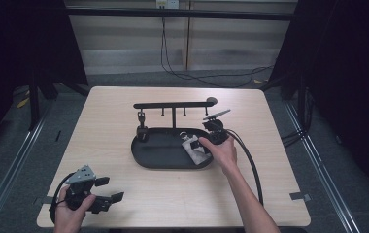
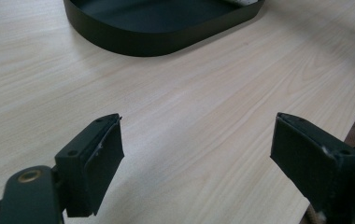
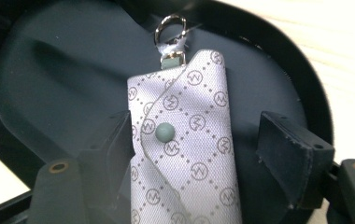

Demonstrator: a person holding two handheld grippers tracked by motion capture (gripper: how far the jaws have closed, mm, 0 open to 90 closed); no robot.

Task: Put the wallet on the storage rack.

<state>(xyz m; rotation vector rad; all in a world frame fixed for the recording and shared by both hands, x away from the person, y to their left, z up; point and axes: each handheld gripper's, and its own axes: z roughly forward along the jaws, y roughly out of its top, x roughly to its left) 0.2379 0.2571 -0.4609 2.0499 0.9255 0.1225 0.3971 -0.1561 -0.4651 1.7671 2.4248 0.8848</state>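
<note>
- Right now the grey key pouch (image 3: 182,140) lies flat in the right end of the black oval tray (image 1: 148,158), its patterned fabric face up and a round grey snap (image 3: 165,132) on its flap.
- At its far end a silver clasp (image 3: 169,29) rests on the tray floor, pointing away from me.
- My right gripper (image 3: 199,154) sits low over the pouch with its fingers (image 3: 290,154) spread open to either side; the left finger is touching or just beside the pouch's edge, the right one stands apart from it, so nothing is clamped.
- From the high view my right hand (image 1: 220,150) is on the tray's right rim, the gripper's cable (image 1: 250,162) looping back along my forearm toward the near edge of the worktop (image 1: 100,126).
- Behind the tray rises a black stand with a horizontal bar (image 1: 173,105) carrying small hooks; a dark item (image 1: 141,127) hangs from the left hook down to the tray's left end.
- My left gripper (image 1: 106,190) is well apart from all of this, held in my left hand (image 1: 71,211) at the near left corner of the worktop.
- Its fingers (image 2: 94,168) are wide open with only bare pale wood between them, holding nothing; the tray's near wall shows farther ahead in the left gripper view.
</note>
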